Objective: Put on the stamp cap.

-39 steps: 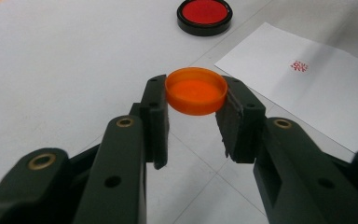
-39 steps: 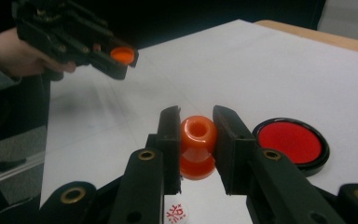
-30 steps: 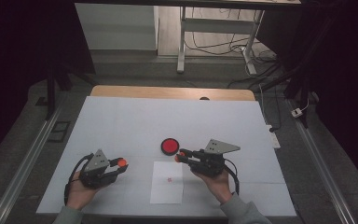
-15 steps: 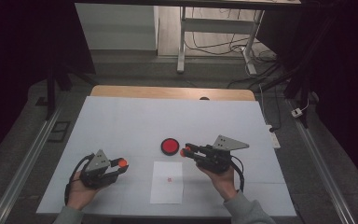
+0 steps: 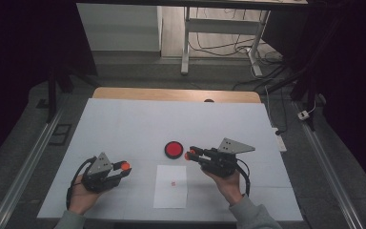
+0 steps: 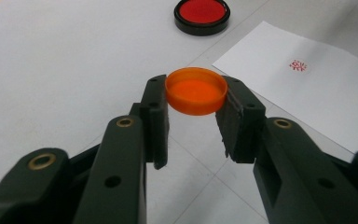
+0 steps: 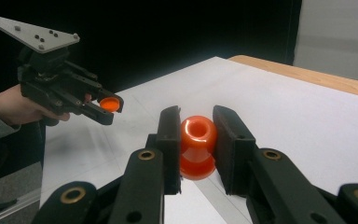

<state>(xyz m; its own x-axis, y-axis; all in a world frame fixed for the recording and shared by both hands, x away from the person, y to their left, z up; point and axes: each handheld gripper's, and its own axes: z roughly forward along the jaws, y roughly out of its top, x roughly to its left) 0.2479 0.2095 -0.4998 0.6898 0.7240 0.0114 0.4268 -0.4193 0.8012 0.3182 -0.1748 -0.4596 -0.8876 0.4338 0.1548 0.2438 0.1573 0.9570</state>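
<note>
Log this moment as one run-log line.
left claw: shut on orange cap | right claw: shut on orange stamp | red ink pad: open, on table | paper: stamped

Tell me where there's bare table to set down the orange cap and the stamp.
The far half of the white table, beyond the red ink pad, is bare, and so is the strip along its right edge. The middle is crowded: the stamped paper lies between the left gripper with the orange cap and the right gripper with the orange stamp.
</note>
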